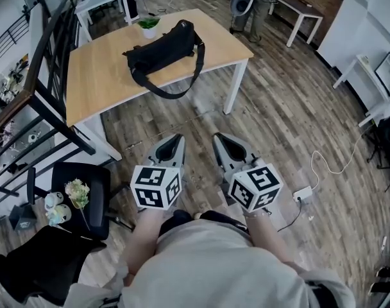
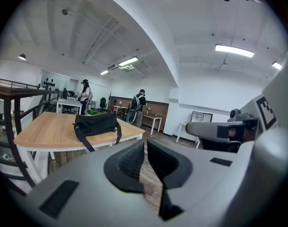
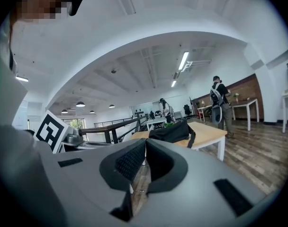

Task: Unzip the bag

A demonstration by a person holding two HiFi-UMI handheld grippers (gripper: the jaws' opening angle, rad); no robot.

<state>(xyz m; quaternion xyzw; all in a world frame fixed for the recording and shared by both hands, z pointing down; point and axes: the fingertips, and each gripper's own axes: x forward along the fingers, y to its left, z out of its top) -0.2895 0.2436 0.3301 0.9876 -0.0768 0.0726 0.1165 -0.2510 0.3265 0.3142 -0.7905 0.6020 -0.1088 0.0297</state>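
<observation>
we stand on the brown wood-plank floor (image 1: pixel 278 108), well apart from the light wooden table with white legs (image 1: pixel 99 76). the black soft bag with a long strap (image 1: pixel 161 47) lies on the far part of that table. its strap loops down over the near edge. a small green plant in a white pot (image 1: pixel 149 25) sits just behind the bag. the bag is too far off for us to see its zip.

our two arms are bent, with the elbows close to our body and the bare forearms reaching forward. we hold the grey left gripper (image 1: pixel 176 137) and the grey right gripper (image 1: pixel 218 137) side by side. they are near each other but not touching, and both point toward the table. the left black-and-white marker cube (image 1: pixel 156 186) and the right black-and-white marker cube (image 1: pixel 256 186) sit at the back, next to our hands.

the left gripper's jaws are closed, tip to tip, with nothing between them. the right gripper's jaws are closed too, and they hold nothing.

a black chair (image 1: pixel 86 185) stands at our left, below a black metal railing (image 1: pixel 47 76).
</observation>
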